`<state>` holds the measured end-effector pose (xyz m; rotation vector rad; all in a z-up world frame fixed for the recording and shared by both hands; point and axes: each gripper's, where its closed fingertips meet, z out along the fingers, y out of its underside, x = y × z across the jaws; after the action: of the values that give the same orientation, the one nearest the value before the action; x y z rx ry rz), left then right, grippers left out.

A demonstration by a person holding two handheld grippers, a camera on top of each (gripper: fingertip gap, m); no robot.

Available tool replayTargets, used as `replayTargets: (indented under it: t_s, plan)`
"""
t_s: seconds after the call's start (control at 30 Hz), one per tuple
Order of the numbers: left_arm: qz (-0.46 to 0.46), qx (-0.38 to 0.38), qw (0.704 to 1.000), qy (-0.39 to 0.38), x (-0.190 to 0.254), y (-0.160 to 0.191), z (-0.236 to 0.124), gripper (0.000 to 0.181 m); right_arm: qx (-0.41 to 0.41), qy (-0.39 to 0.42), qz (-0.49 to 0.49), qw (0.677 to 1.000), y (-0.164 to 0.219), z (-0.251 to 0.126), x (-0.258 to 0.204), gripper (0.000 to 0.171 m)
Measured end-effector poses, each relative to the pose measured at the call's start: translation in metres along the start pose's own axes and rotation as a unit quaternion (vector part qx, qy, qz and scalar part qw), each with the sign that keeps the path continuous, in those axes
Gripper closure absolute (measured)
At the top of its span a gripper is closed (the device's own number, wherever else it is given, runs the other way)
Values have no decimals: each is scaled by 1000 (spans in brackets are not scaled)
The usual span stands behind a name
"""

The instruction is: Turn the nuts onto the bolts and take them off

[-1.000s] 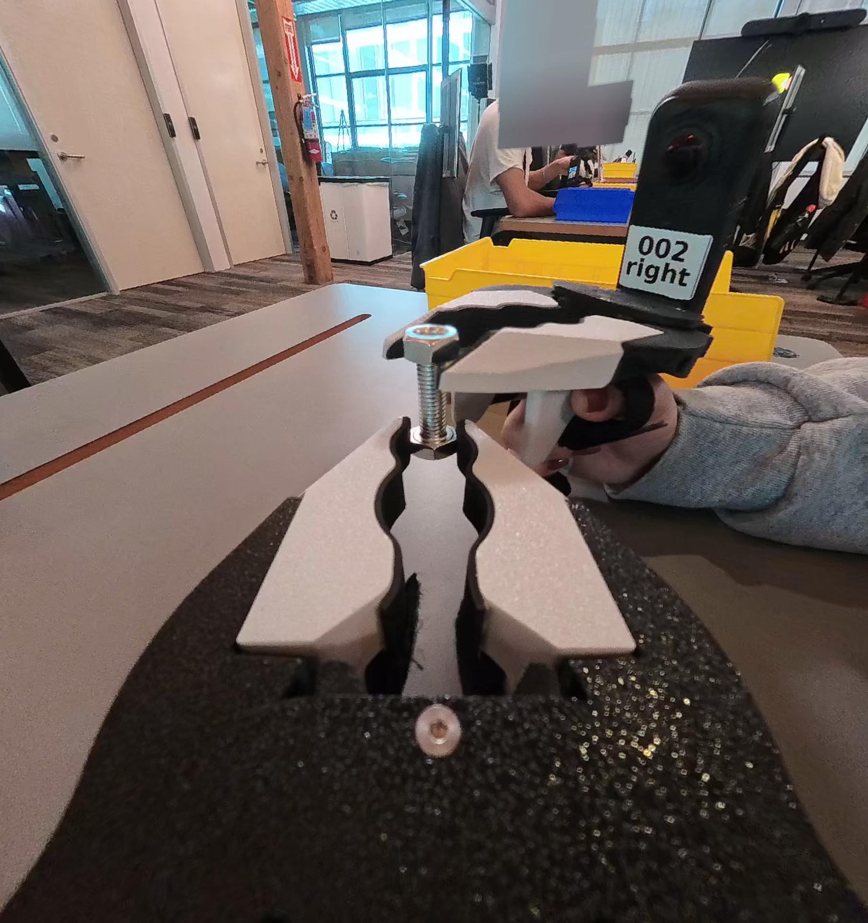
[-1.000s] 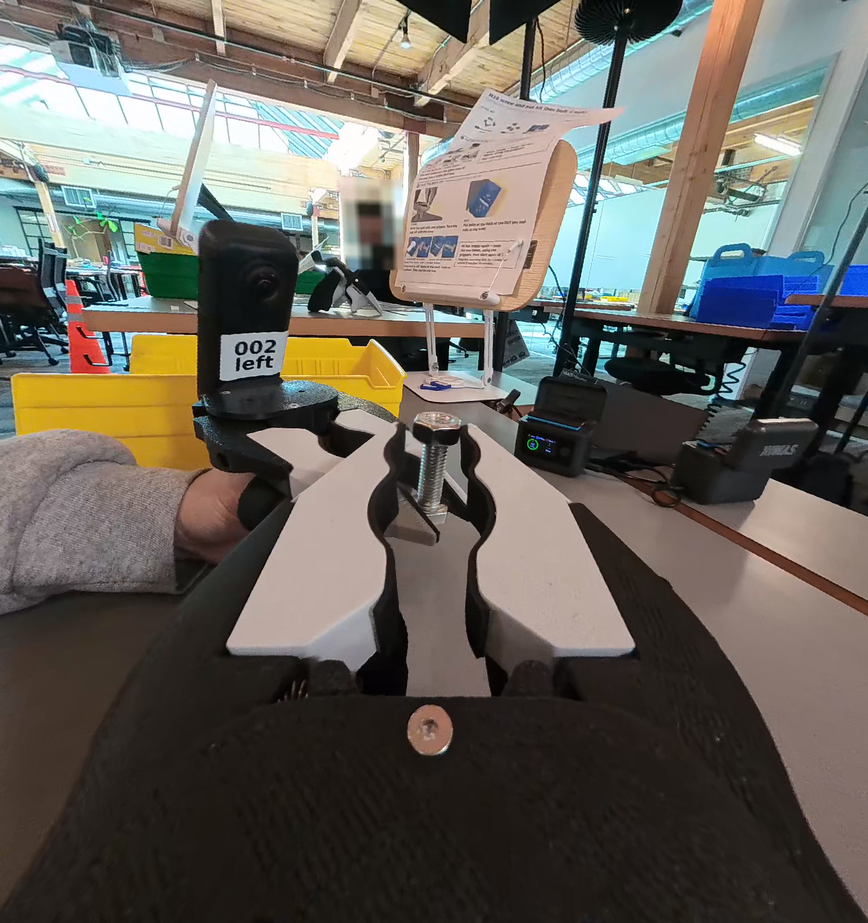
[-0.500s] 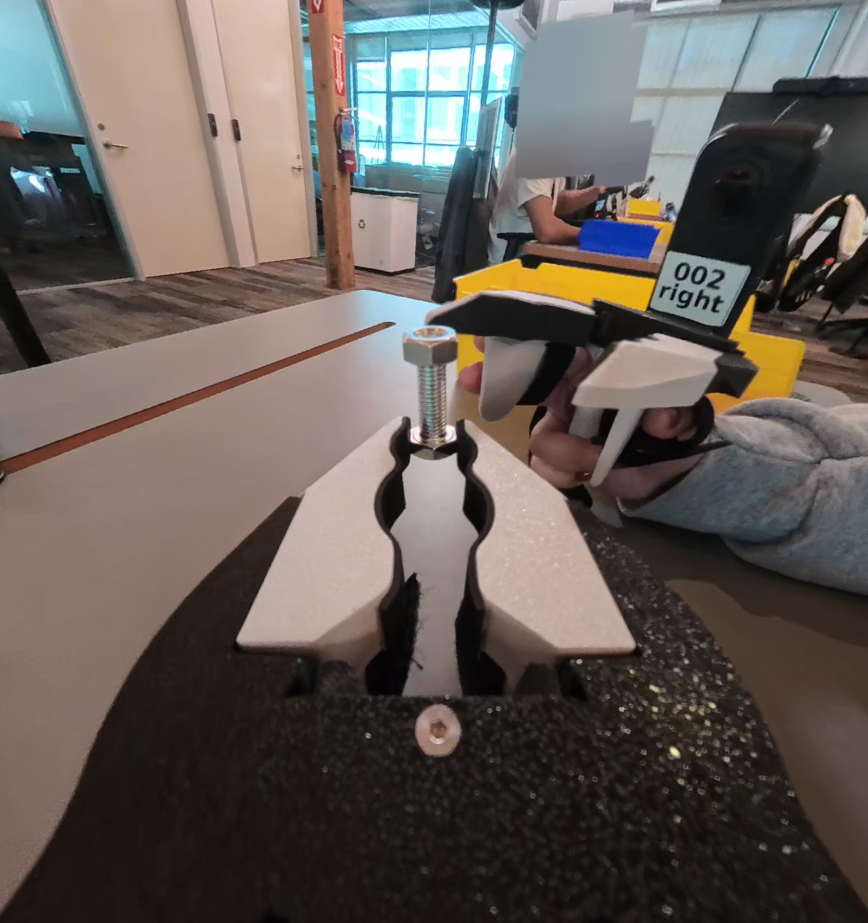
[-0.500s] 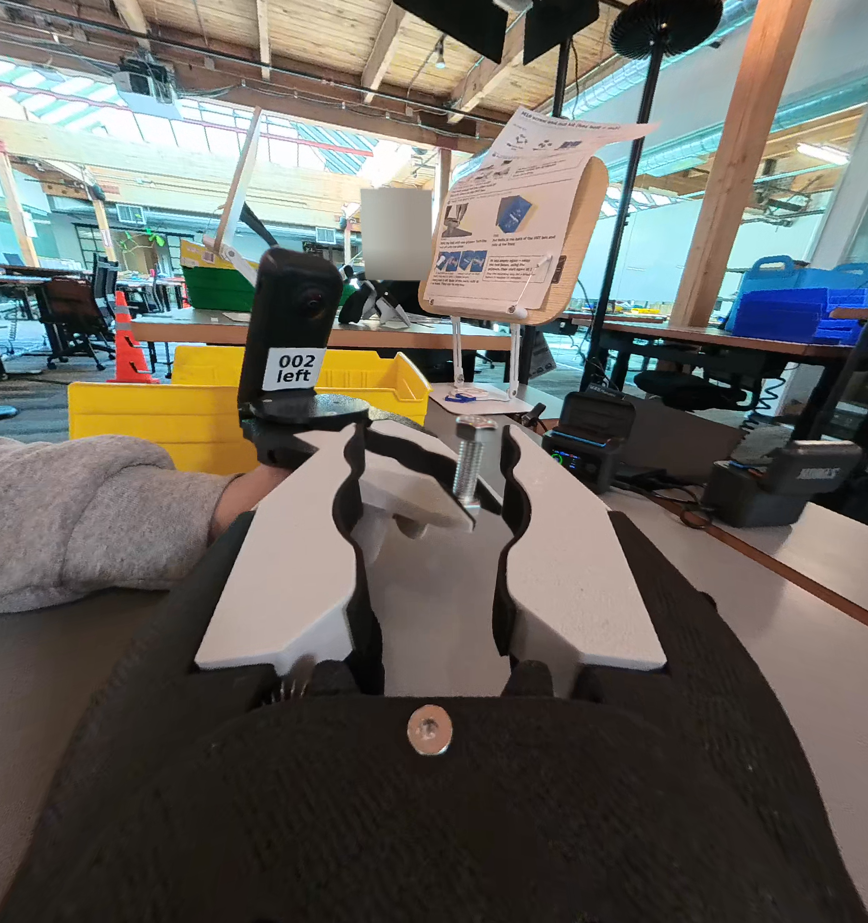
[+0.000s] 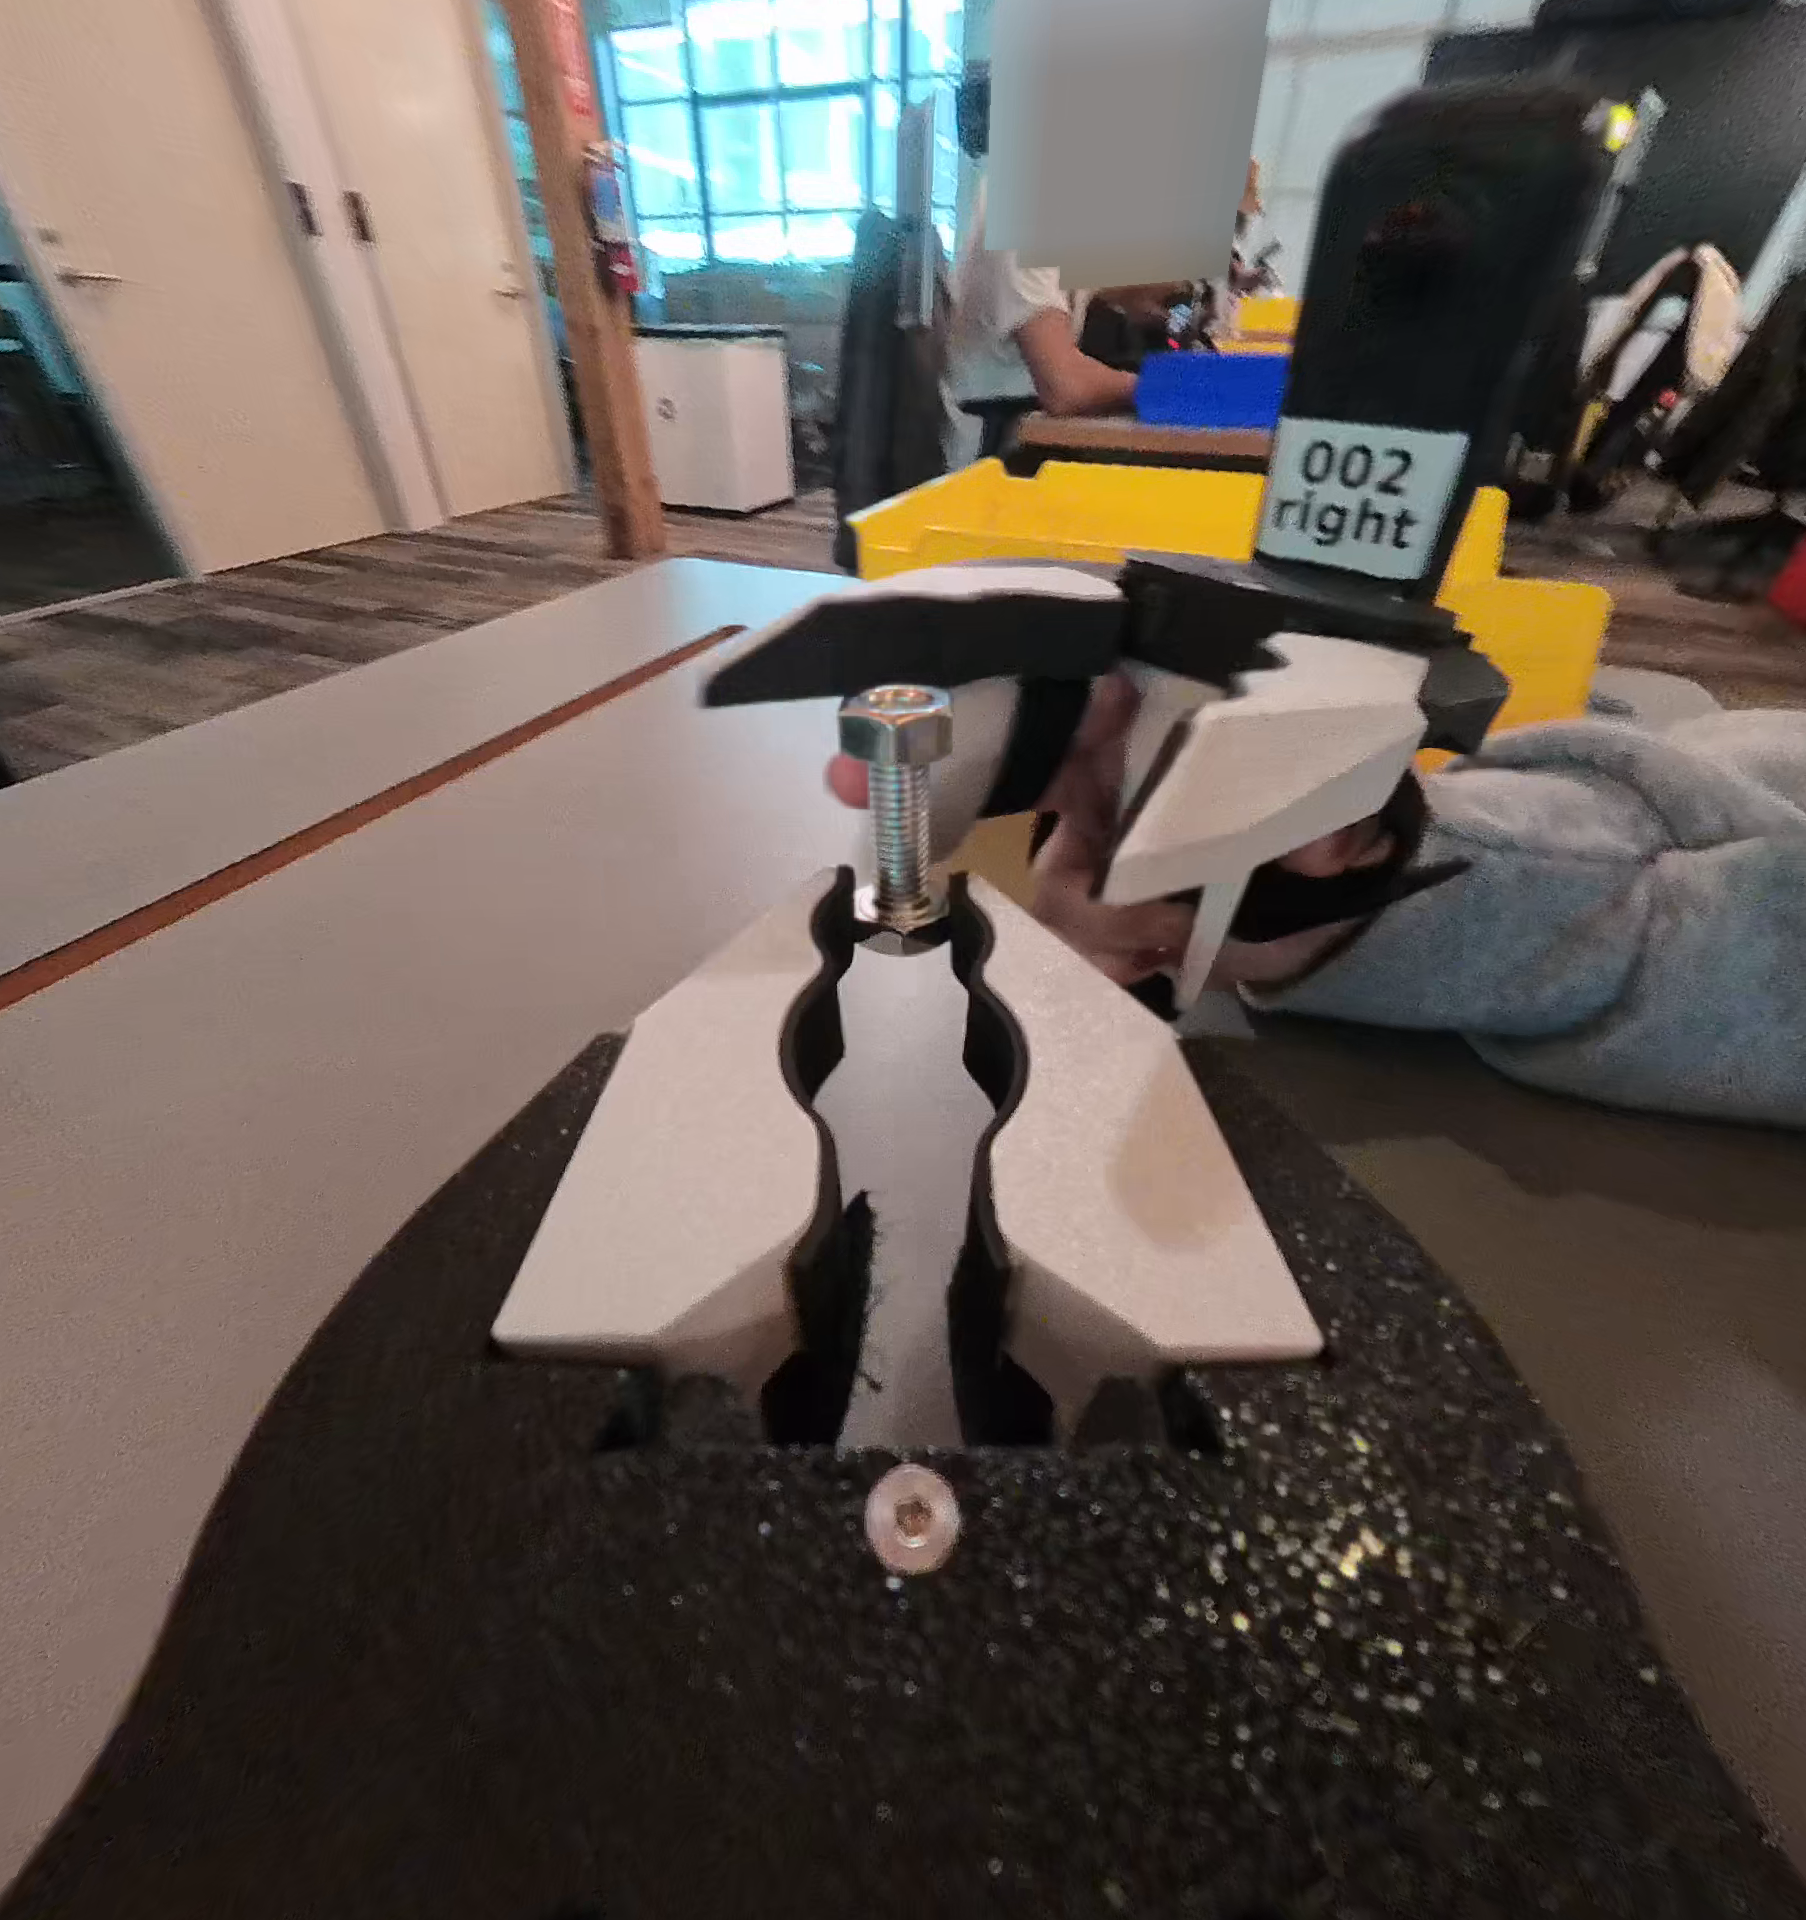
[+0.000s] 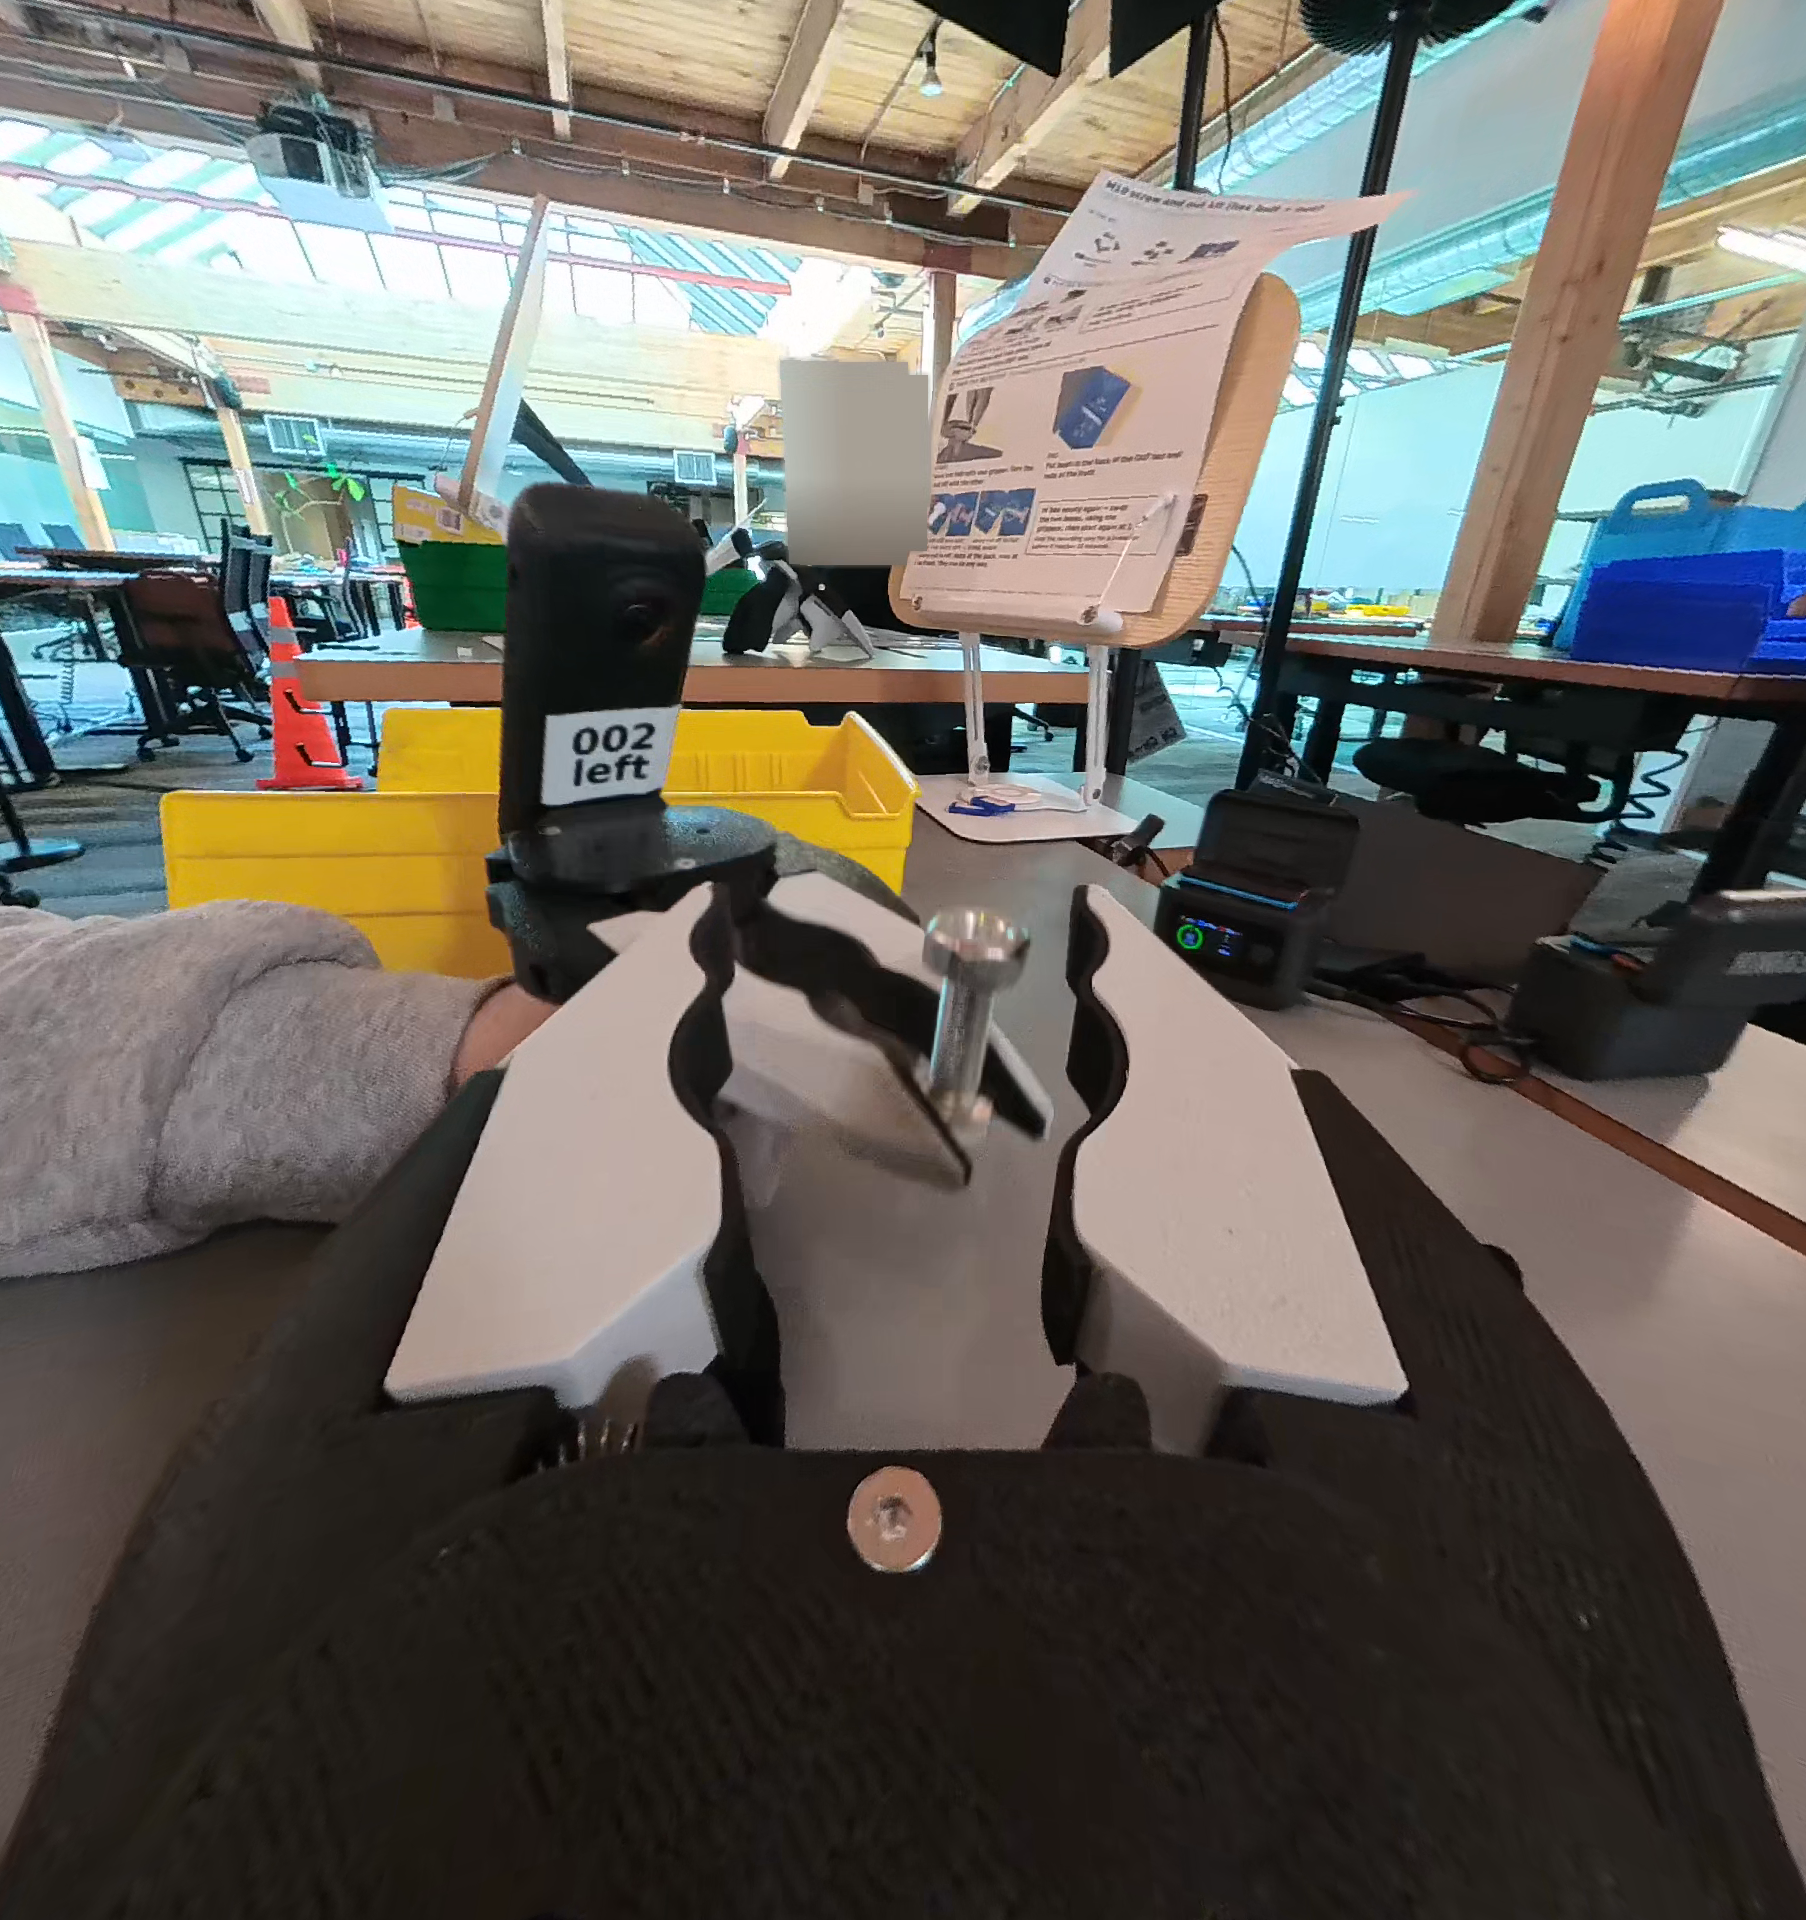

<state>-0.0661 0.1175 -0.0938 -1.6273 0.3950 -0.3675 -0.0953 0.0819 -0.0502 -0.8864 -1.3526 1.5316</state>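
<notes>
Pinches the nut (image 5: 904, 921) tight in the narrow fingers of the left gripper (image 5: 901, 912) over the counter (image 5: 359, 1039) so the bolt (image 5: 897, 800) stands straight up, and holds the fingers of the right gripper (image 6: 899, 914) wide around the bolt's head, likely to grab and turn it.

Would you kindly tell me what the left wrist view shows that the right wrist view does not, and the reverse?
Only the left wrist view shows the white doors, the wooden post and the nut pinched in the left tongs.

Only the right wrist view shows the instruction board, the orange cone and the right tongs standing open.

Both show the upright bolt, a yellow bin and the table.
</notes>
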Motion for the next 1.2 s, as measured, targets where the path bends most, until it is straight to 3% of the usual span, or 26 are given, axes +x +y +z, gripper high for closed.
replayTargets:
  t_s: [0.1, 0.2, 0.27, 0.43, 0.6, 0.7, 0.87, 1.0, 1.07, 1.2]
  plan:
    - [-3, -3, 1000, -16, -3, 1, 1, 165, -10, -11, -3, 1000, 3, 2, -5, 105]
    - [-44, 32, 992, -118, -44, -6, -19, 165, -3, -9, 4, 1000, 0, -4, 0, 110]
    - [-59, 46, 993, -94, -42, -9, -22, 165, 4, -1, 16, 1000, -2, -5, 4, 109]
    - [7, -24, 1000, 10, 10, 6, 8, 165, -8, -27, 21, 999, 4, 1, -6, 98]
    - [-57, 9, 990, -129, -47, 1, -18, 165, -6, -40, 25, 999, 2, -6, -6, 110]
    - [-79, 33, 993, -81, -42, -5, -20, 165, -9, -28, 37, 999, 4, -7, 1, 107]
    - [-36, -29, 997, 57, 16, 7, 7, 165, -22, -48, 38, 998, 9, -1, -8, 95]
    - [-57, -14, 998, -26, -15, 4, -3, 165, -23, -54, 41, 997, 9, -2, -10, 90]
    - [-92, 7, 993, -74, -41, 2, -18, 165, -16, -59, 49, 997, 6, -7, -7, 105]
    - [-65, 0, 998, 4, -20, 0, -14, 165, -17, -52, 57, 997, 8, -7, -3, 102]
